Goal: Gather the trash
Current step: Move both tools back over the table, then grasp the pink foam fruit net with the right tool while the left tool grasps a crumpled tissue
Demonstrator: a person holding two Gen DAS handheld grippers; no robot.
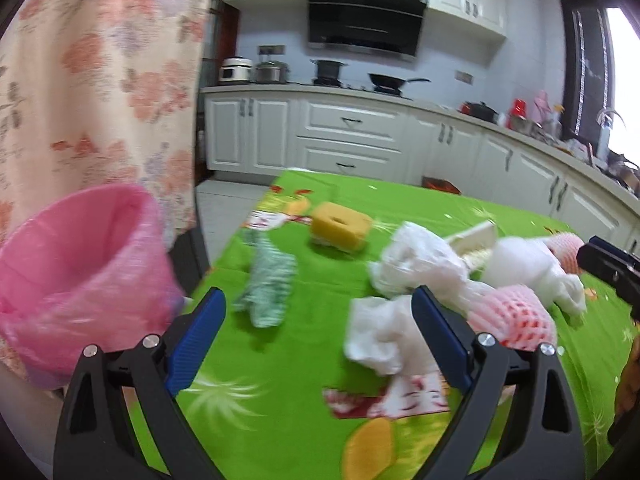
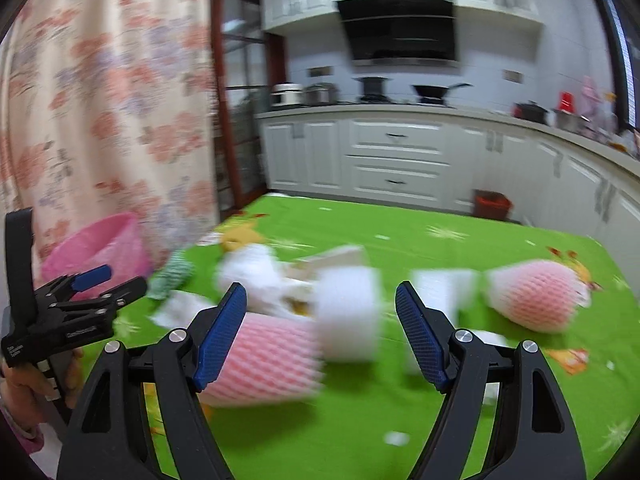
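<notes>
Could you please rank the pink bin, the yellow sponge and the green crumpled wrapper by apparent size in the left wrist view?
1. Pink bin, though it is also nearest.
2. Green crumpled wrapper.
3. Yellow sponge, close to the wrapper and farther away, so unsure.

No text can be made out with certainty. Small white lettering is seen on the black body of the left gripper [image 2: 90,286] at the lower left of the right wrist view, but it is blurred beyond reading. Red printed marks on the green tablecloth [image 1: 304,392] are equally illegible.
</notes>
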